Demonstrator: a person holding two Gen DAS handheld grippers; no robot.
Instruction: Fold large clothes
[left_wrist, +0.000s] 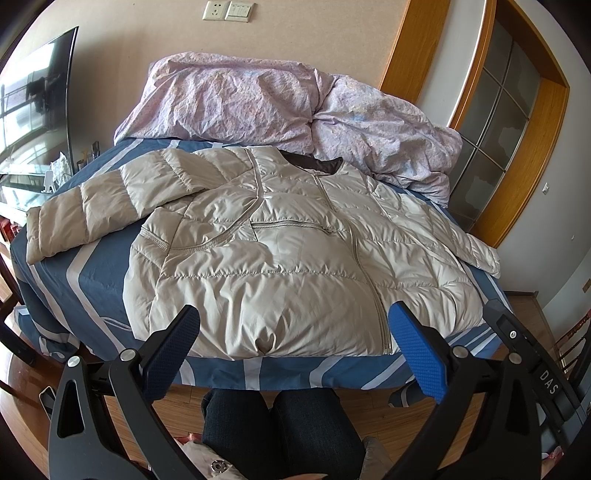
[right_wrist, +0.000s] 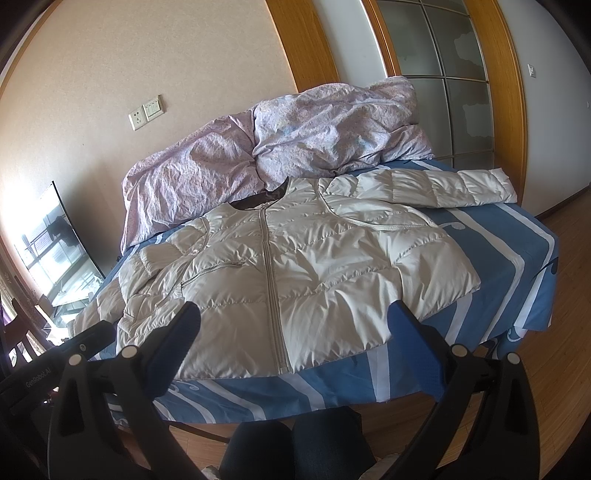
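The bed with its blue sheet banded in white (left_wrist: 85, 280) fills the space ahead of me, a crumpled lilac floral quilt (left_wrist: 266, 99) heaped at its far end against the wall. Spread flat on the sheet, front up and zipped, lies the pale beige quilted down jacket (left_wrist: 280, 254). Its long axis, the zip line from dark collar to hem, runs from about 12 o'clock down toward 6, the hem nearest me at the bed's near edge. One sleeve (left_wrist: 88, 214) stretches out toward 10 o'clock in my left view; the other sleeve (right_wrist: 443, 188) reaches toward 1 o'clock in my right view.

My left gripper (left_wrist: 293, 349) hovers with its jaws spread wide, holding nothing, just short of the hem left of the zip. My right gripper (right_wrist: 293, 349) is likewise spread and empty, near the hem around the zip, clear of the cloth. I judge each sleeve belongs to the arm on its own side, folded inward across the chest.
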